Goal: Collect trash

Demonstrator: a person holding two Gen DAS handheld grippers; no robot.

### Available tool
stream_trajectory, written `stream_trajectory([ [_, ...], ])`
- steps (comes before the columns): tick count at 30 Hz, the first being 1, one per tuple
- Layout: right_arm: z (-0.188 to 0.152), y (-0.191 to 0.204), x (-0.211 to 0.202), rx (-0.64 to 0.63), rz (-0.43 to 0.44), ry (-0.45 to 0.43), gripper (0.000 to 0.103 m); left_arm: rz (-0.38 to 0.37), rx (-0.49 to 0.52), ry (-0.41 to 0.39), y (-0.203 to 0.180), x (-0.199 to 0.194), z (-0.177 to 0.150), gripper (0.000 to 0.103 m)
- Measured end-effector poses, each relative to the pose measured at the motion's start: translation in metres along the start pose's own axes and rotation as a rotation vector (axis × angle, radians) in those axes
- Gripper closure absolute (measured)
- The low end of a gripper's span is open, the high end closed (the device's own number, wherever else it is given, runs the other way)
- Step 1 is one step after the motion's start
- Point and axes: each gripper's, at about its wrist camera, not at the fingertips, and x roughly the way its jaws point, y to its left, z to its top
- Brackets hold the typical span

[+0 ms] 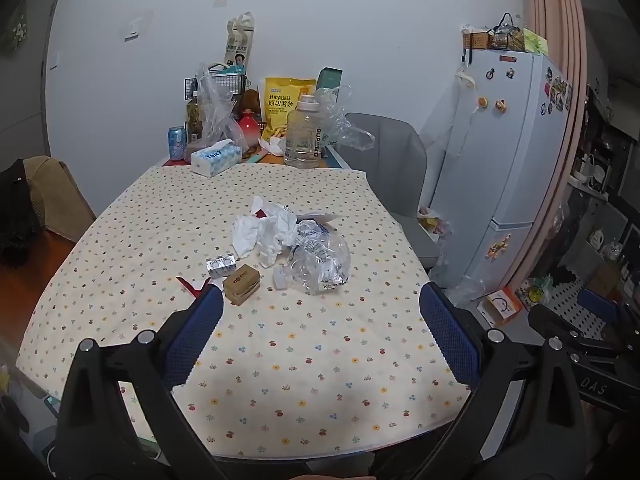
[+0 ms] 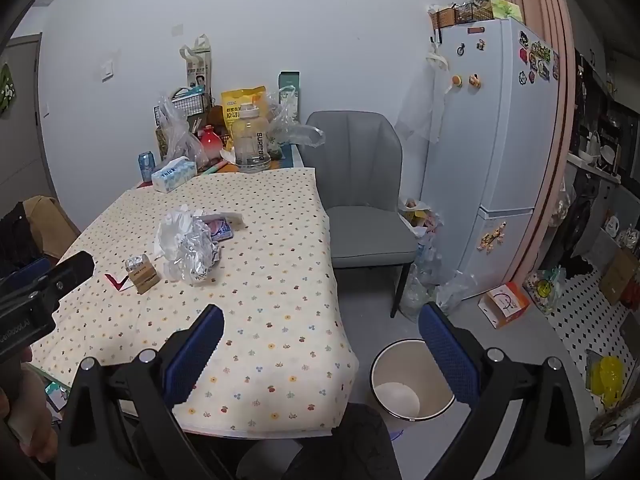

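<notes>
A heap of trash lies mid-table: crumpled white paper, a crushed clear plastic bottle, a small brown box, a silver blister pack and a red-and-white scrap. The same heap shows in the right wrist view. My left gripper is open and empty, held above the near table edge, short of the heap. My right gripper is open and empty, off the table's right corner, above a white trash bin on the floor.
A dotted cloth covers the table. At its far end stand a tissue box, a large water jug, a snack bag, a can and plastic bags. A grey chair and a fridge stand right, with floor clutter.
</notes>
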Motion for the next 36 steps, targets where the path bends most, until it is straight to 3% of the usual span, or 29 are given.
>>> stream_trajectory([
  [12, 0.004, 0.000, 0.001, -0.004, 0.006, 0.000, 0.007, 0.014, -0.014, 0.002, -0.002, -0.002, 0.013, 0.005],
  [36, -0.004, -0.012, 0.011, 0.013, 0.022, 0.011, 0.007, 0.024, 0.001, -0.006, -0.007, 0.001, 0.000, 0.005],
])
